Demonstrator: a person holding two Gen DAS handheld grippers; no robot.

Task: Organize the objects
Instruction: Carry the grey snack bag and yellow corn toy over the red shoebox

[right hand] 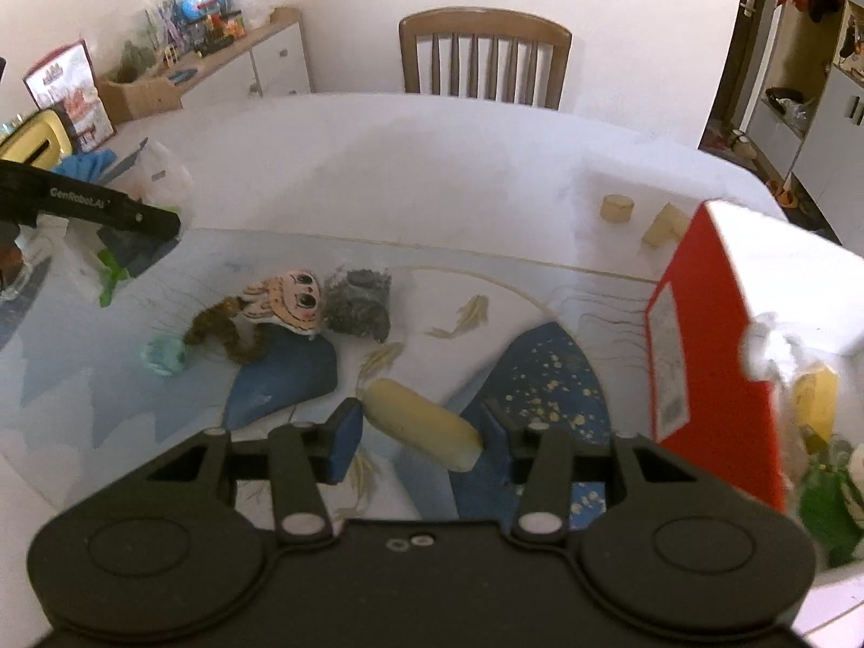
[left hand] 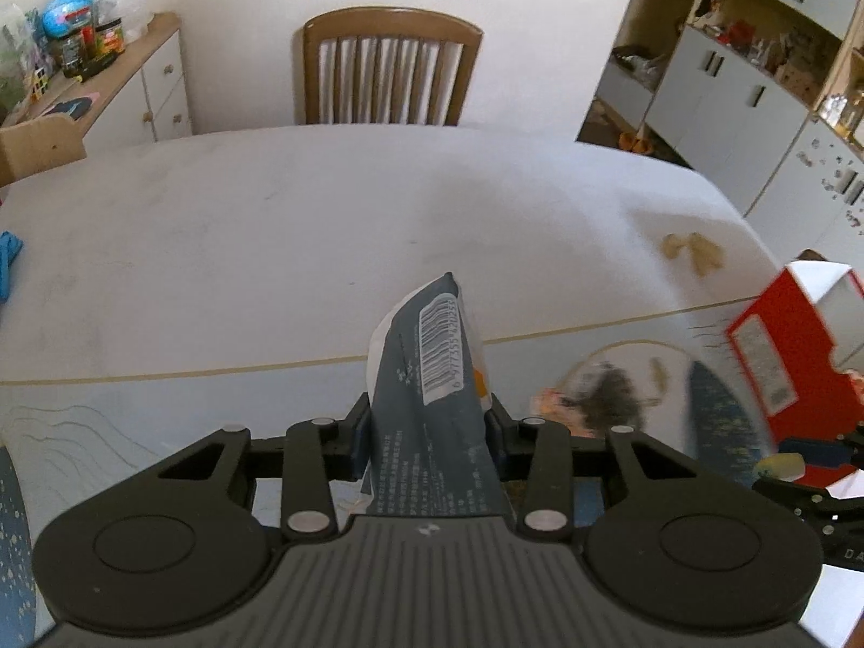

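**Desk:** Left tool [left hand: 426, 432] is clamping what, low centre of its own view?

**Photographer:** It is gripping a dark grey packet [left hand: 426, 378], barcode side showing, pads pressing both flanks. The packet is standing up out of the jaws and hanging clear above the bench [left hand: 216, 227]. Right tool [right hand: 421, 432] is pinching a pale yellow cylinder [right hand: 421, 424] slantwise, one end against each pad, at the lower middle of its frame.

**Desk:** Where are the other things lying?

**Photographer:** A red box [right hand: 713, 335] is standing at the right edge, open at the top with items inside it, though I cannot tell which. A cartoon-face toy [right hand: 291, 299], a dark crinkled bag [right hand: 359, 305] and a brown twisted piece [right hand: 221, 326] are clustering centre left on the printed mat [right hand: 545, 372]. Two small tan blocks [right hand: 640, 218] are sitting on bare tabletop, upper right.

**Desk:** What is threatening the shot?

**Photographer:** The cylinder, I would say. It is being held end to end at an angle, so any wrist roll could let it swivel and drop onto the mat. The packet is soft and looks likely to fold or slide if squeezed unevenly. Both tools are working close together near the box, so one could be clipping its wall and tipping it.
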